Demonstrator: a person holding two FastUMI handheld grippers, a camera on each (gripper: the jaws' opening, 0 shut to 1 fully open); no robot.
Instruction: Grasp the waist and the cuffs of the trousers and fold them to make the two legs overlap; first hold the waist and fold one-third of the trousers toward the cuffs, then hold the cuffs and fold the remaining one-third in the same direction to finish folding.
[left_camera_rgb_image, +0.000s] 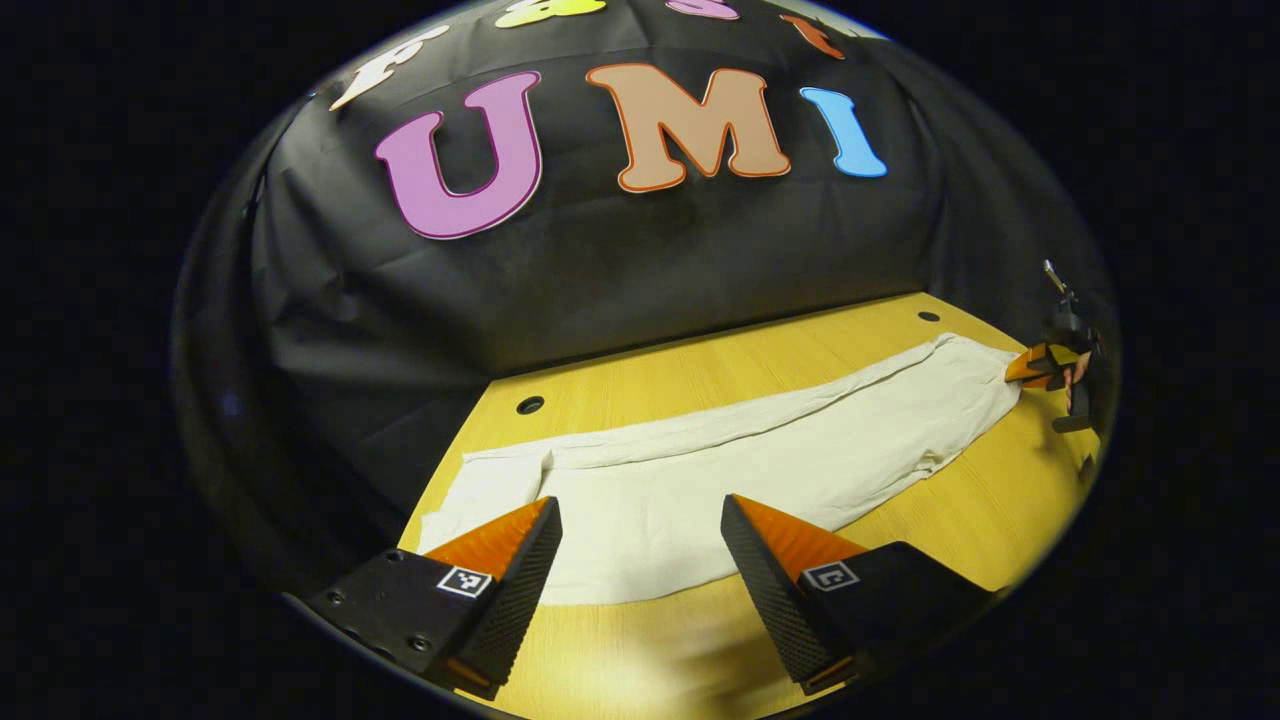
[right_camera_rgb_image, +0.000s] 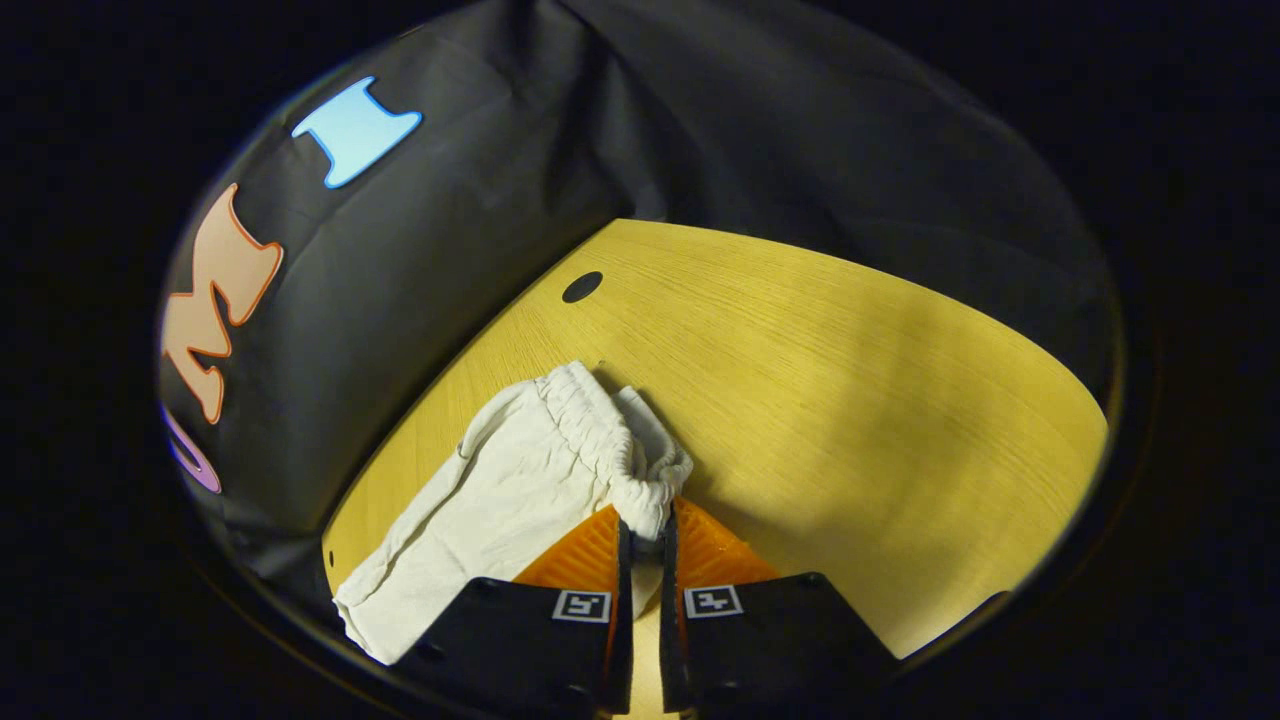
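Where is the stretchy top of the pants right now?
In the right gripper view the waist is pinched in the right gripper at bottom centre, on the table. In the left gripper view it is far right.

A recording booth: black cloth wall (left_camera_rgb_image: 620, 270) (creased) behind wooden table (right_camera_rgb_image: 850, 400).

— Where is there room to pass?

— The bare desk (right_camera_rgb_image: 850, 400) beside the waistband lies open, and so does the near strip in front of the trousers (left_camera_rgb_image: 700, 480).

— What blocks the way?

— The black cloth wall (left_camera_rgb_image: 600, 290) closes the far edge, just behind the trousers; the right gripper (left_camera_rgb_image: 1035, 365) sits at their far end.
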